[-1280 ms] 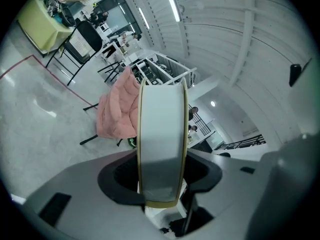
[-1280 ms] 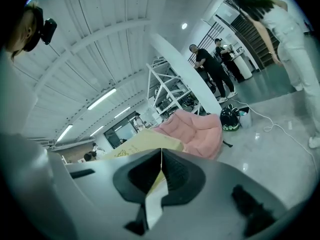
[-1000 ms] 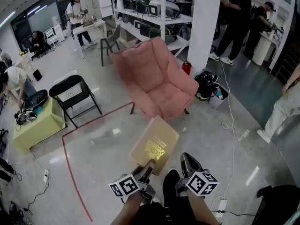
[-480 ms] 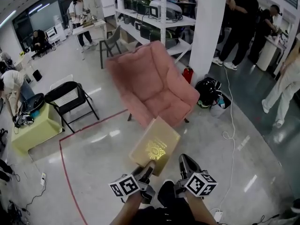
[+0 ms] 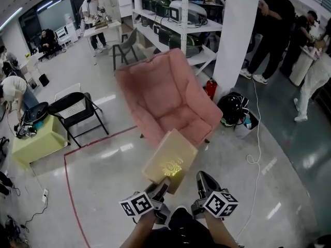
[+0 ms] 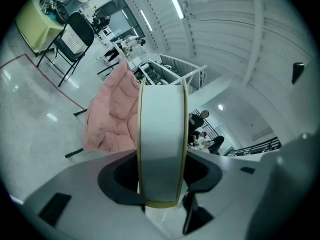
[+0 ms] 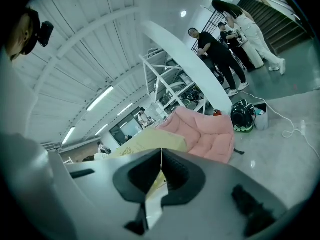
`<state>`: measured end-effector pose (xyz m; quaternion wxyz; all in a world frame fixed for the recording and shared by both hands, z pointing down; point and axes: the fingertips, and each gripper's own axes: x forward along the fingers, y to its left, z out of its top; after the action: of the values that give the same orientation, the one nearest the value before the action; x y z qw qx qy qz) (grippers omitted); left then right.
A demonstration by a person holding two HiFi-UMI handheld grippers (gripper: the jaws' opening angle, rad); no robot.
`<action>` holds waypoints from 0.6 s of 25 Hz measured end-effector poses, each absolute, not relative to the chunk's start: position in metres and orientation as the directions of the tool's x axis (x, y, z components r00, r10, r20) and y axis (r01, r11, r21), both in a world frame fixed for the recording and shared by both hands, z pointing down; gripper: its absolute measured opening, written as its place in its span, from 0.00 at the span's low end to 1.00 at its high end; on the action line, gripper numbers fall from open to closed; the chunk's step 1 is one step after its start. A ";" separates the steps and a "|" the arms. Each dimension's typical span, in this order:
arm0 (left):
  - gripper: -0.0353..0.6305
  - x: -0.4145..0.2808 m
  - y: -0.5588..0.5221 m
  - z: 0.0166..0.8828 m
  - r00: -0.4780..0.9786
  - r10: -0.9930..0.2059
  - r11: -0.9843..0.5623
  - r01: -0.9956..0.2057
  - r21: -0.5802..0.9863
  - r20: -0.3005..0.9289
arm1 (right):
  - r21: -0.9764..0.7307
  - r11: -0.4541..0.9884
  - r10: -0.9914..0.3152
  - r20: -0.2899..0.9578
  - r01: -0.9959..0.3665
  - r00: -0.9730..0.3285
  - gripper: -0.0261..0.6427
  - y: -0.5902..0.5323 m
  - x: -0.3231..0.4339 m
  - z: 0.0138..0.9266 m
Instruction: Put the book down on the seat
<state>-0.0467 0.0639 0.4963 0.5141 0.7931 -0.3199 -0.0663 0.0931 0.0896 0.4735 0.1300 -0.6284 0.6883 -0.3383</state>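
Short of the armchair (image 5: 164, 89), the left gripper (image 5: 161, 186) clamps the book (image 5: 170, 158) by its edge to hold it level for the seat (image 5: 182, 122); the right gripper (image 5: 205, 182) is closed, empty.

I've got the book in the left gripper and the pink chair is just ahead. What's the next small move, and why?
Probably carry the book forward until it hangs over the pink seat, and only then lower it. The left gripper is clamped on the book's near edge, and in the head view most of the book is over bare floor, short of the cushion. The right gripper is shut and empty.
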 end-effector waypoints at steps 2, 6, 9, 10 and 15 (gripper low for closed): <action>0.40 -0.039 0.055 0.496 0.779 -0.585 -0.261 -0.442 0.858 0.223 | -0.629 -0.006 -0.951 0.243 -0.777 -0.189 0.06 0.078 0.101 0.473; 0.40 -0.027 0.038 0.497 0.765 -0.604 -0.255 -0.451 0.855 0.223 | -0.631 0.016 -0.948 0.238 -0.775 -0.213 0.06 0.059 0.114 0.473; 0.40 -0.022 0.026 0.499 0.754 -0.617 -0.252 -0.462 0.850 0.227 | -0.633 0.029 -0.944 0.237 -0.774 -0.229 0.06 0.048 0.120 0.474; 0.40 -0.020 0.023 0.499 0.751 -0.620 -0.251 -0.465 0.849 0.228 | -0.633 0.033 -0.944 0.235 -0.773 -0.233 0.06 0.045 0.122 0.474; 0.40 -0.011 0.016 0.503 0.743 -0.628 -0.234 -0.465 0.854 0.232 | -0.646 0.032 -0.940 0.239 -0.762 -0.243 0.06 0.036 0.131 0.479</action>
<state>-0.0110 0.0158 0.5035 0.5106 0.7815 -0.3495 -0.0799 0.1314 0.0362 0.4794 0.1274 -0.6019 0.7071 -0.3485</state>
